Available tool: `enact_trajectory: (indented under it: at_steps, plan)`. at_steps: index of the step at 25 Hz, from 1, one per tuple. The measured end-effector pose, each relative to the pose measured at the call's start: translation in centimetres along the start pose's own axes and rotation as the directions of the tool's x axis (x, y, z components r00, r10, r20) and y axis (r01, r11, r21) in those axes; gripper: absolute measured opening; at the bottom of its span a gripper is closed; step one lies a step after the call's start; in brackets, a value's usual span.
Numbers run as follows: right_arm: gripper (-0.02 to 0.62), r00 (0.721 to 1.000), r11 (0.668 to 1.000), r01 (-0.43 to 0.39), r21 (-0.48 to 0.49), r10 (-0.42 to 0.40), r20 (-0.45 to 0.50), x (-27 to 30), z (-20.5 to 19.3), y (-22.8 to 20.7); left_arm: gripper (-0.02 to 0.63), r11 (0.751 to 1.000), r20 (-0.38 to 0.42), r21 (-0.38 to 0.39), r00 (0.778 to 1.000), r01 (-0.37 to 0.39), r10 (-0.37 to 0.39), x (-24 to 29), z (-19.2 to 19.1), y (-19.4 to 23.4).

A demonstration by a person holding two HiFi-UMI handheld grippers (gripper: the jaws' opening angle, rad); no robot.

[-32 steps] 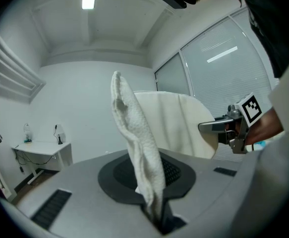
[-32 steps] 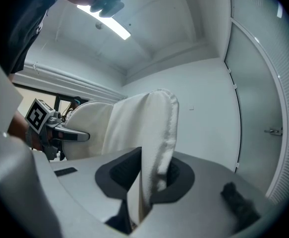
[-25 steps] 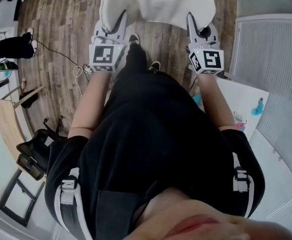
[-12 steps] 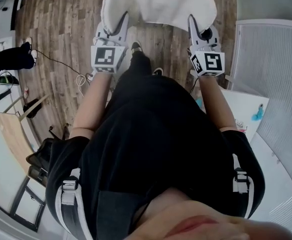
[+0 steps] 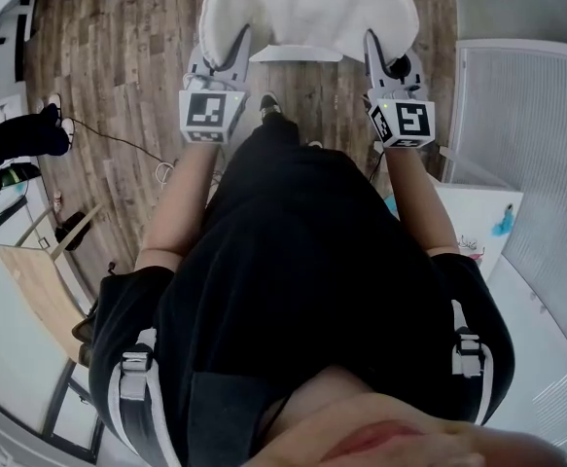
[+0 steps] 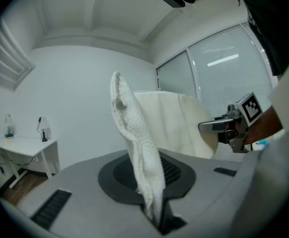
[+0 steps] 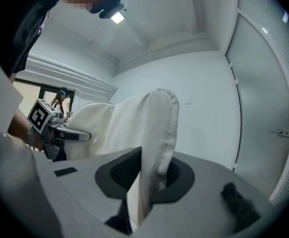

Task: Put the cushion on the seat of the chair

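Note:
A white fleecy cushion (image 5: 307,8) hangs in front of me at the top of the head view, held by its two near corners. My left gripper (image 5: 236,42) is shut on the left corner, and in the left gripper view the cushion's edge (image 6: 137,152) stands pinched between the jaws. My right gripper (image 5: 371,45) is shut on the right corner, with the cushion's edge (image 7: 156,143) clamped in the right gripper view. Each gripper sees the other across the cushion: the right gripper (image 6: 223,127) and the left gripper (image 7: 72,134). A white edge, perhaps of the chair (image 5: 298,53), shows just below the cushion.
Wooden floor (image 5: 118,56) lies below, with a cable (image 5: 118,136) and a wooden board (image 5: 40,285) at the left. A white ribbed panel (image 5: 526,144) and a white board (image 5: 478,217) stand at the right. A small white table with a lamp (image 6: 25,145) stands by the wall.
Both grippers and the cushion have kept their place in the view while the floor has slid past beneath: I have moved forward. A white edge has come into sight under the cushion.

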State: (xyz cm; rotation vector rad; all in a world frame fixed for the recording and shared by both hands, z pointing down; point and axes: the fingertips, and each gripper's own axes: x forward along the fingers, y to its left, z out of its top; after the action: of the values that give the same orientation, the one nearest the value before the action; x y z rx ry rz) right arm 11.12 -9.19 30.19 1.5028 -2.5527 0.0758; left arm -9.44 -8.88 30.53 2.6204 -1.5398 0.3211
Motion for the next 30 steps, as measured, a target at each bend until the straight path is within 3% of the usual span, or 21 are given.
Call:
enact_trajectory:
  at_steps: [9,17,24,30]
  plan:
    - [0.057,0.999,0.999,0.038,-0.001,-0.038,-0.028,4.3,-0.7,0.0,0.054,0.999,-0.014,-0.025,0.999,0.038,-0.038,3.4,-1.2,4.1]
    - [0.057,0.997,1.0,0.014,0.021,-0.013,-0.077,8.3,-4.3,-3.4,0.054,0.998,-0.071,-0.057,0.997,0.028,-0.033,8.4,-4.1,5.2]
    - [0.057,0.987,0.998,-0.035,0.051,0.043,-0.157,12.7,-9.0,-5.8,0.054,0.994,-0.162,-0.11,0.987,0.005,-0.023,13.7,-9.1,6.8]
    - [0.057,0.974,0.995,-0.051,0.088,0.069,-0.217,16.7,-15.3,-5.9,0.054,0.991,-0.244,-0.129,0.97,-0.017,-0.015,17.4,-15.7,9.0]
